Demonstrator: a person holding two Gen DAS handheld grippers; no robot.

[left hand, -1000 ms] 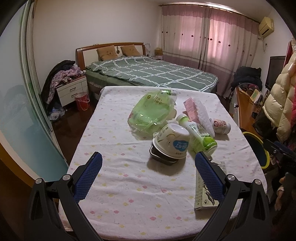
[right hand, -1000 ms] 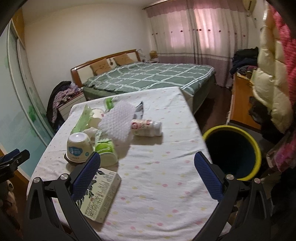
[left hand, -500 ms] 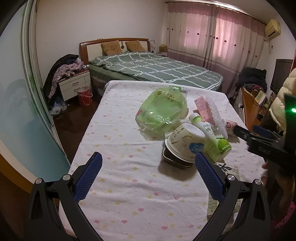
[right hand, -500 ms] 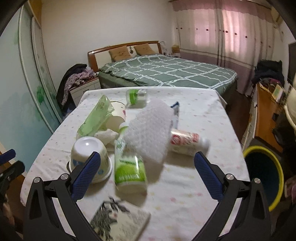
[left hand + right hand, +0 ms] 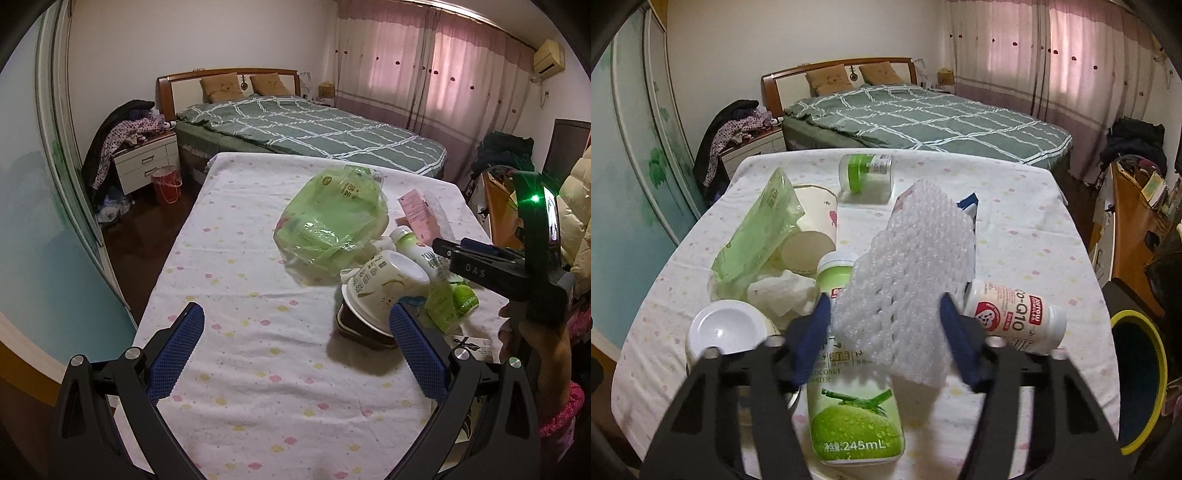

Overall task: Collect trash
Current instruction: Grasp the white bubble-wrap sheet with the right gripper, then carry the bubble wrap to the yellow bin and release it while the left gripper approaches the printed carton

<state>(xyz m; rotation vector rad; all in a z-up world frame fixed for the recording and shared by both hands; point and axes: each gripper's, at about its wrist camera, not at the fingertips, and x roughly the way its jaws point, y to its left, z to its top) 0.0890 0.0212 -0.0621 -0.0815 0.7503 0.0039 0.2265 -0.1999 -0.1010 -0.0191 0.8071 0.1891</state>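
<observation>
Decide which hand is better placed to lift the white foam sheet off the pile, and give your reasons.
Right. The right gripper straddles the foam sheet, its jaws closing on it. The left gripper hangs open over bare tablecloth, short of the pile.

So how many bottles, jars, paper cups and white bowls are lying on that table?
Bottles: 2 (green-and-white coconut water bottle, white supplement bottle with a red label)
Jars: 1 (clear jar with a green lid)
Paper cups: 1 (white paper cup on its side)
White bowls: 1 (upturned white bowl)
Total: 5

Black gripper (image 5: pixel 884 321) frames, blue textured fingers (image 5: pixel 177 343), seemingly pink sleeve (image 5: pixel 561 417).
</observation>
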